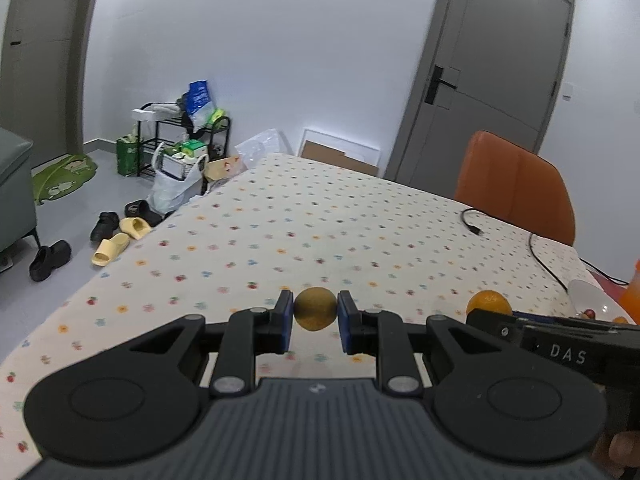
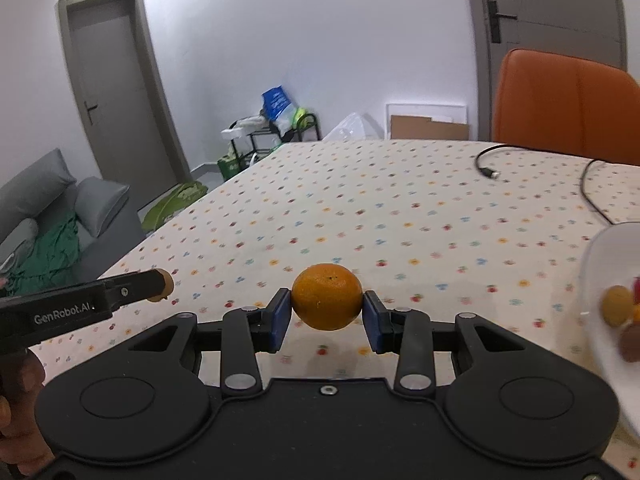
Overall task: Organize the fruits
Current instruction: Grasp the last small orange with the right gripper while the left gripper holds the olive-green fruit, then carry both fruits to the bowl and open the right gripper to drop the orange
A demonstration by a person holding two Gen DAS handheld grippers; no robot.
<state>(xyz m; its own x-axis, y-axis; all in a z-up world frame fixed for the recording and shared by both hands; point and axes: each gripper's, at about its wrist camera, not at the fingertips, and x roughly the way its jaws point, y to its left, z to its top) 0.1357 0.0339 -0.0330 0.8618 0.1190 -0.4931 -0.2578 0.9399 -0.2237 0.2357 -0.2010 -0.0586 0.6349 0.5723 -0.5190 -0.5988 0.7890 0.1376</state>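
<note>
A small, round, brownish-yellow fruit [image 1: 315,309] is clamped across its middle by the left gripper [image 1: 313,318]; one round orange mandarin [image 2: 327,296] is pinched likewise in the right gripper [image 2: 326,316], both above the floral tablecloth [image 2: 360,208]. Both seem light, firm, easily bruised. Roughly three blurred fruits lie in one white bowl [image 2: 592,264].

The left gripper [image 1: 316,322] is level, its blue-padded fingers [image 1: 285,320] closed on a small fruit [image 1: 315,309]. The right gripper [image 2: 326,314], just to its right, is level too, its fingers [image 2: 280,318] clamping an orange [image 2: 327,296]. A hand [image 2: 18,408] grips the left handle.
</note>
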